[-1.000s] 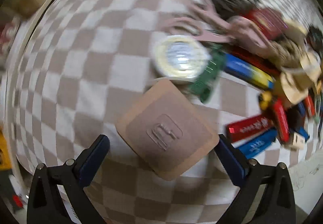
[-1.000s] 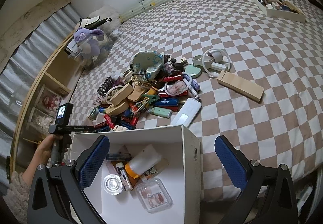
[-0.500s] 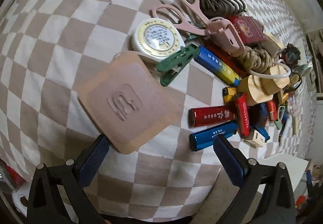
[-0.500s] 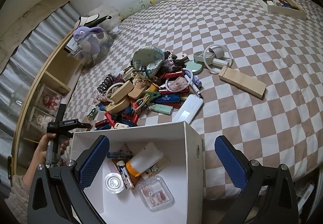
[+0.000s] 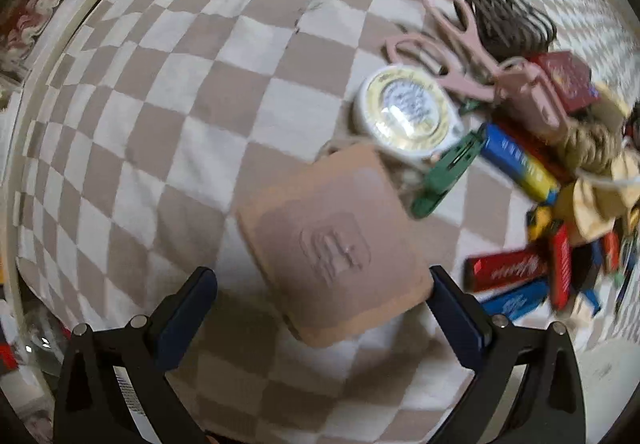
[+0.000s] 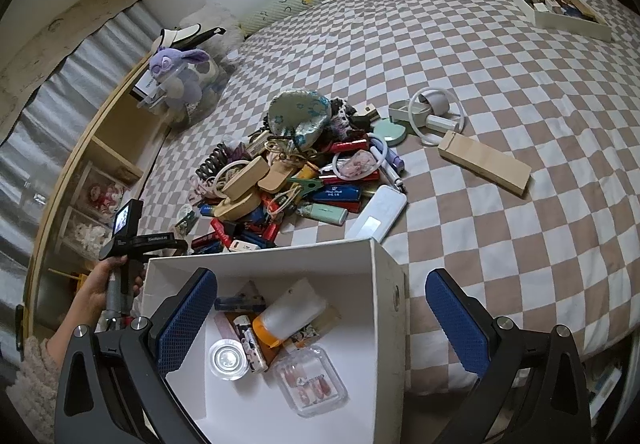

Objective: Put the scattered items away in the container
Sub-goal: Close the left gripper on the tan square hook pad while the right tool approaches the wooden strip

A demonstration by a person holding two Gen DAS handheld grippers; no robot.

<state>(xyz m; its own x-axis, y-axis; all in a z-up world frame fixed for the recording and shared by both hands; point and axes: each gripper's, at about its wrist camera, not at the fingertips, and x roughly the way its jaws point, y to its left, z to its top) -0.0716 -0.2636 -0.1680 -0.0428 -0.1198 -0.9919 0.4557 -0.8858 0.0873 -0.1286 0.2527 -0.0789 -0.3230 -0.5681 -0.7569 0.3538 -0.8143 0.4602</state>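
Note:
A tan square pad (image 5: pixel 334 240) with an embossed mark lies on the checkered bed, just ahead of my open left gripper (image 5: pixel 320 302), between the finger lines. Behind it sit a round white tin (image 5: pixel 406 112), a green clip (image 5: pixel 448 172), pink scissors (image 5: pixel 452 48) and a pile of lighters (image 5: pixel 504 270). My right gripper (image 6: pixel 320 318) is open and empty above the white box (image 6: pixel 388 284), which holds a bottle (image 6: pixel 288 314), a clear case (image 6: pixel 310 384) and small items. The item pile (image 6: pixel 296 180) lies beyond the box. The left gripper (image 6: pixel 132 240) shows at the left.
A white remote (image 6: pixel 376 220), a wooden block (image 6: pixel 484 164), a small fan (image 6: pixel 436 112) and a mint compact (image 6: pixel 392 132) lie right of the pile. A second tray (image 6: pixel 560 10) of items sits far right. A shelf (image 6: pixel 100 164) with a plush toy (image 6: pixel 176 72) borders the bed's left side.
The left gripper has swung and come closer to the tan pad, which now sits centred just ahead of the fingers. The right gripper has barely moved over the box.

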